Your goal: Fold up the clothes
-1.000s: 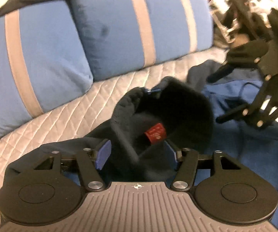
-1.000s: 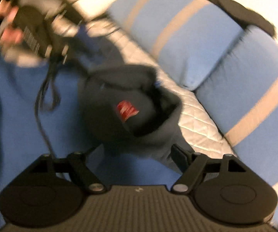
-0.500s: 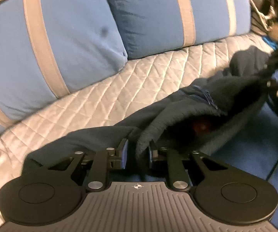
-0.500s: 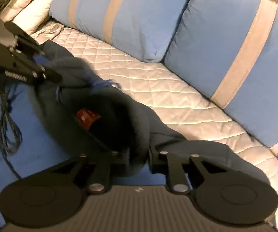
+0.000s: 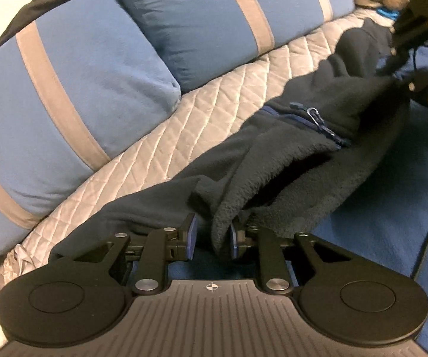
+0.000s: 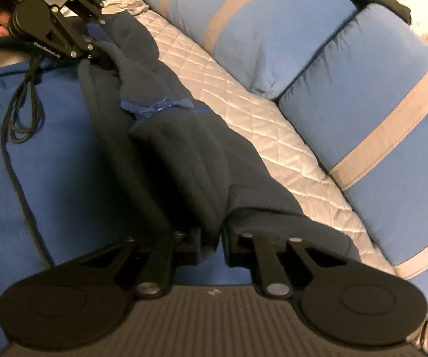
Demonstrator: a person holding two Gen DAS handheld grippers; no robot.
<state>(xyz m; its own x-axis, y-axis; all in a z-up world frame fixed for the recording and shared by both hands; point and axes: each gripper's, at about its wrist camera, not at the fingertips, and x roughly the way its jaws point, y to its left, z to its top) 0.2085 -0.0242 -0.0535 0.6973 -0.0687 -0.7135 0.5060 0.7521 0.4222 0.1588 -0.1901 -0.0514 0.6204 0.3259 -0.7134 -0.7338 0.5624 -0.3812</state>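
A dark navy fleece jacket (image 5: 318,160) with a blue zipper (image 5: 312,119) lies stretched in a long rumpled band, quilted silver cover (image 5: 202,113) on one side of it, blue blanket (image 6: 50,160) on the other. The left gripper (image 5: 211,238) pinches one fleece edge. The right gripper (image 6: 211,244), jaws just opening, has the other end's fold between them.

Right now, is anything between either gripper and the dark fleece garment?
Nothing visible. The left gripper and right gripper each have a fold of the dark fleece garment directly between their fingers; the right one has just been opening.
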